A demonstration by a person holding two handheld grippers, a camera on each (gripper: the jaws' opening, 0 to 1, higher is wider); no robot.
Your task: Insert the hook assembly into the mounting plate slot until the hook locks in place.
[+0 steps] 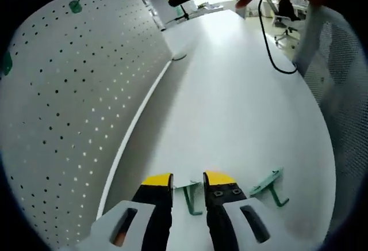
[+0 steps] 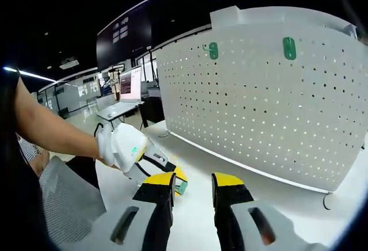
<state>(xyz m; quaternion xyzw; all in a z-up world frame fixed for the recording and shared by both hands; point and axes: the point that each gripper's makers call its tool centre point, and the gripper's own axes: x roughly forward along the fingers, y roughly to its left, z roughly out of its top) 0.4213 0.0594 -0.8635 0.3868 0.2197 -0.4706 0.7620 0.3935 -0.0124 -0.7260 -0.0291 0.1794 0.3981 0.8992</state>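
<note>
You were at pickup: left tongs (image 1: 188,183) released, straddling a green metal hook (image 1: 192,198) at frame bottom on the white desk (image 1: 241,95); right tongs (image 2: 192,183) released, empty. Next move likely called for clamping it, then carrying it to the white perforated pegboard (image 2: 270,107).

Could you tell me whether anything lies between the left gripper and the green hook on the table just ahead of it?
Nothing visible does: the left gripper is open, and the nearer green hook lies on the bare white table between its jaws.

I count two green hooks on my table, one (image 1: 192,198) at 6 o'clock, one (image 1: 270,185) at 5 o'clock; two more hang on one pegboard (image 2: 270,107), at 11 (image 2: 213,50) and 1 o'clock (image 2: 289,48)
</note>
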